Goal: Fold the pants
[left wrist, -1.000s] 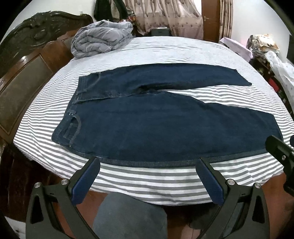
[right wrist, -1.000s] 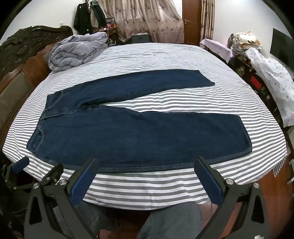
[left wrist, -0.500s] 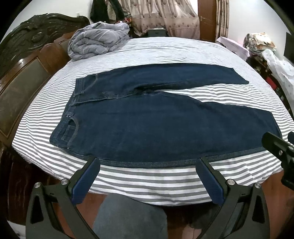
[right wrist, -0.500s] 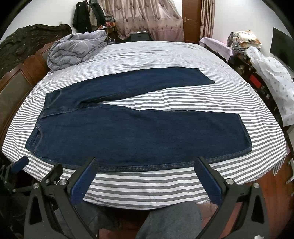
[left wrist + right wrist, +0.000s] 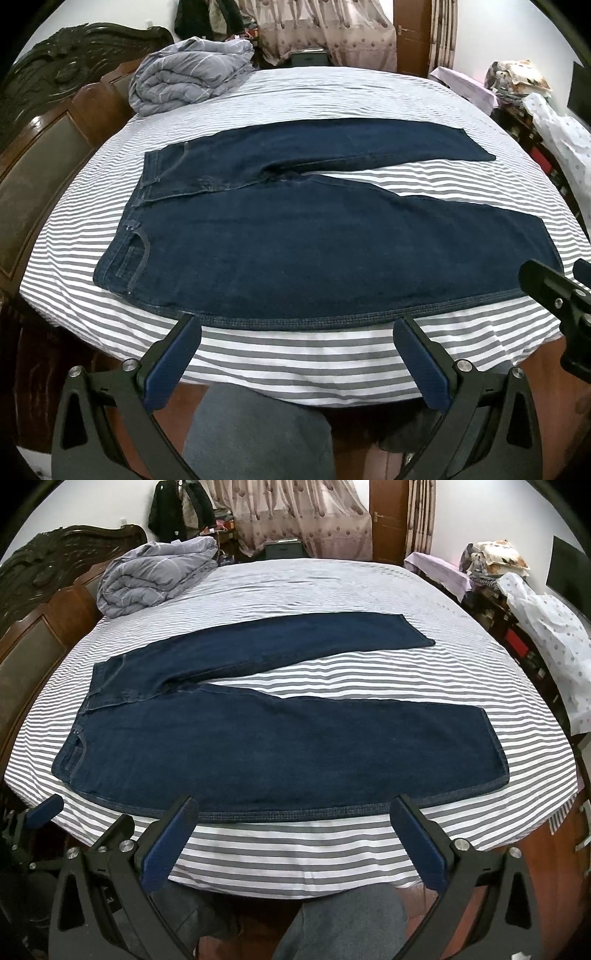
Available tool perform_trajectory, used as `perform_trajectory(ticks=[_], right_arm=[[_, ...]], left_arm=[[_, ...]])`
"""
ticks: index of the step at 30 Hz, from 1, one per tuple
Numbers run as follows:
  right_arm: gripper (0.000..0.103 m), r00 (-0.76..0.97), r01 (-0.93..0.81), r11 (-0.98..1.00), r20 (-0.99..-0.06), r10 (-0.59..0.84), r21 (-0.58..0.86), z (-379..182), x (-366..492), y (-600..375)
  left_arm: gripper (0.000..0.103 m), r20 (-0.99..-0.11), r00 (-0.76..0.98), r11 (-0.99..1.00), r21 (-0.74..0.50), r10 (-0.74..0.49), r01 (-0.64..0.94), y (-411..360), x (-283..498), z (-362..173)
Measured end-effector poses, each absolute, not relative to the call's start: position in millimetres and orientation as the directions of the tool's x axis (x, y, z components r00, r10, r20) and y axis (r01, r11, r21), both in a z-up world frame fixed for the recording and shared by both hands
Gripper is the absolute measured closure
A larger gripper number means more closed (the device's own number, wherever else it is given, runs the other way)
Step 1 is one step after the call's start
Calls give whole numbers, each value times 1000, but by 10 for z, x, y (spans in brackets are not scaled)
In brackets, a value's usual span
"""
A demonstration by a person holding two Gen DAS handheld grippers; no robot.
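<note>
Striped bedding covers the bed (image 5: 295, 354), and our pants (image 5: 314, 251) lie flat across it, waist toward the headboard (image 5: 44, 155) on our left, hems toward the right. Between the near seam of the pants and the bed's near edge we have a bare band of stripes. Beyond the far leg, a wide stretch of sheet lies open up to the quilt (image 5: 155, 576) bundled at the far left corner. A wedge of stripes shows between the two spread legs.

Our left claw (image 5: 297, 336) hangs over the near edge with its blue pads wide apart, holding nothing, the tips just short of the seam. Our right claw (image 5: 295, 814) is likewise spread and empty, at the same edge.

In the left view, the right claw's black frame cuts across the near leg's hem corner. Our grey-clad knees fill the bottom of both views. Clutter on the right, by the bed's foot, is too small and warped for us to sort out.
</note>
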State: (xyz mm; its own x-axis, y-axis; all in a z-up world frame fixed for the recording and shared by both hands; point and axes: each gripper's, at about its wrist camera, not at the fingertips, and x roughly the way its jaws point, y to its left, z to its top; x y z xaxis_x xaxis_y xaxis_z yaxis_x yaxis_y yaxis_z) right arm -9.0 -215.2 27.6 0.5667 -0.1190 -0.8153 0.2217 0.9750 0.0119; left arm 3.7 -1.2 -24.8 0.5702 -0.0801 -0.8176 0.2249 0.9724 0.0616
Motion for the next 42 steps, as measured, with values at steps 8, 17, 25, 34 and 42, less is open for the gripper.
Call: perform_trajectory(ticks=[8,17,25,34,42], right_arm=[[0,561,220,975,-820,-111,18,255,-87,-2162],[0,558,215,976,-823,-108,18,243,-83,-2159],[0,553,214,976,-828,-97,29,224,-88,-2157],[0,551,214,976,-830,-91,35,194,-88,-2177],[0,551,200,979,-830,-88,29,192,-17,-2142]], left_arm=[[0,-826,560,976,65,-63,206,17,61,-260],[0,-831,554,980,64,-51,186,45,80,-283],[0,-836,548,984,62,-40,167,65,106,-308],[0,-842,539,986,60,-35,158,107,144,-350],[0,-848,528,986,47,-46,161,146,225,-364]])
